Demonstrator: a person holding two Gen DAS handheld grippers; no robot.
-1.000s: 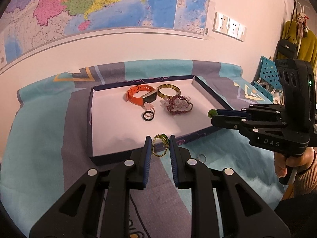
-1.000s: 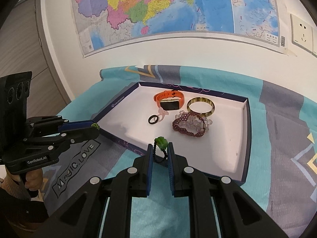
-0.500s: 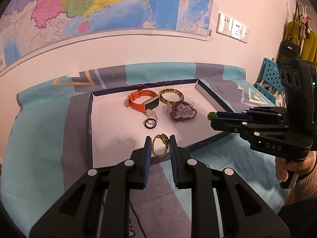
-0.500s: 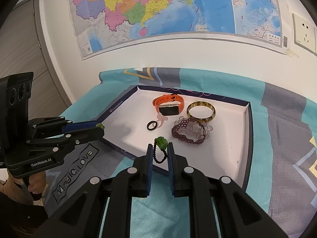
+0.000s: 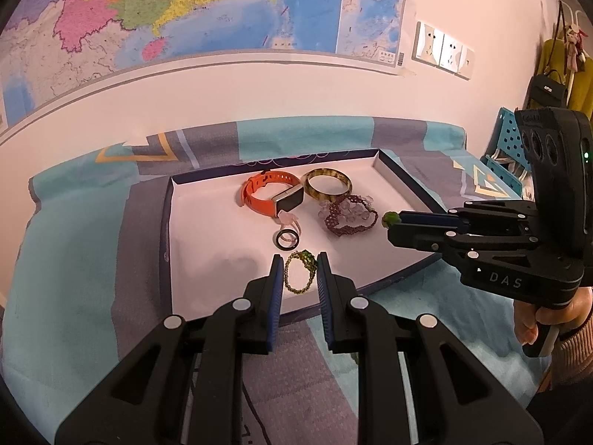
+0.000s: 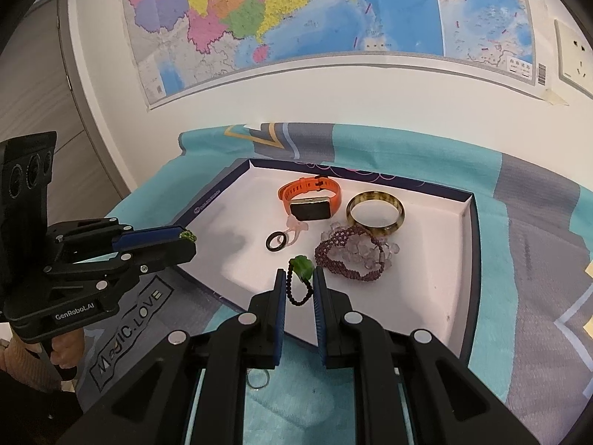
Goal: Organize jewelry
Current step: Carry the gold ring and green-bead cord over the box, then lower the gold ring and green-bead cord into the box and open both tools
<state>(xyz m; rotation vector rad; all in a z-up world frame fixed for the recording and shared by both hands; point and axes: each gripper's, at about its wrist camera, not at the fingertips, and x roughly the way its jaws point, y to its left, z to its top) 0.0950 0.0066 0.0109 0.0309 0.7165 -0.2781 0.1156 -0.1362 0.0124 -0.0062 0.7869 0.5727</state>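
Observation:
A shallow white tray with dark blue walls lies on the cloth. In it are an orange watch, an amber bangle, a purple bead bracelet, a black ring and a small pink piece. My left gripper is shut on a green-gold bead bracelet over the tray's near edge. My right gripper is shut on a black bead bracelet with a green stone, also above the tray.
A teal and grey patterned cloth covers the table against a wall with a map. A small metal ring lies on the cloth outside the tray, under my right gripper. Blue pegboard pieces stand at the far right.
Both grippers have moved forward and up over the tray's near edge, each still holding its bracelet. The items in the tray have not moved.

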